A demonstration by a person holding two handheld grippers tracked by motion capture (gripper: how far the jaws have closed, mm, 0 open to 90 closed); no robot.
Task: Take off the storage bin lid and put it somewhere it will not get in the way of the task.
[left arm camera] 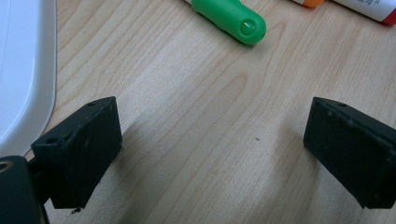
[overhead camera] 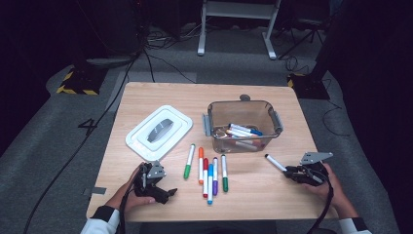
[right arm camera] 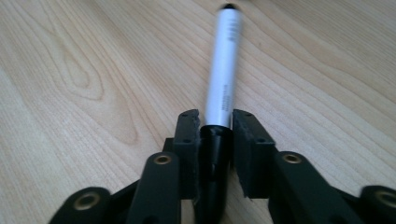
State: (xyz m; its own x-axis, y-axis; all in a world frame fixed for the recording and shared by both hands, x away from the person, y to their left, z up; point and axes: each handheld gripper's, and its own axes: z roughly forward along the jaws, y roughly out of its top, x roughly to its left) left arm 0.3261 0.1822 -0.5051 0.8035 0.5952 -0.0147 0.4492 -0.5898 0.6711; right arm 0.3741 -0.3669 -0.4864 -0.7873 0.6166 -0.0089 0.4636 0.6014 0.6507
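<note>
The right gripper [overhead camera: 291, 174] has its fingers [right arm camera: 187, 140] clamped on the black cap end of a white marker [right arm camera: 223, 70], low at the right of the wooden surface [overhead camera: 272, 195], near the clear box [overhead camera: 243, 124]. The left gripper [overhead camera: 163, 191] rests with fingers [left arm camera: 81, 149] wide, just beside the white lid [overhead camera: 158, 131] and a green marker [left arm camera: 229, 18].

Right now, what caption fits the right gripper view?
Right gripper shut on a black-capped white marker over the wooden table.
</note>
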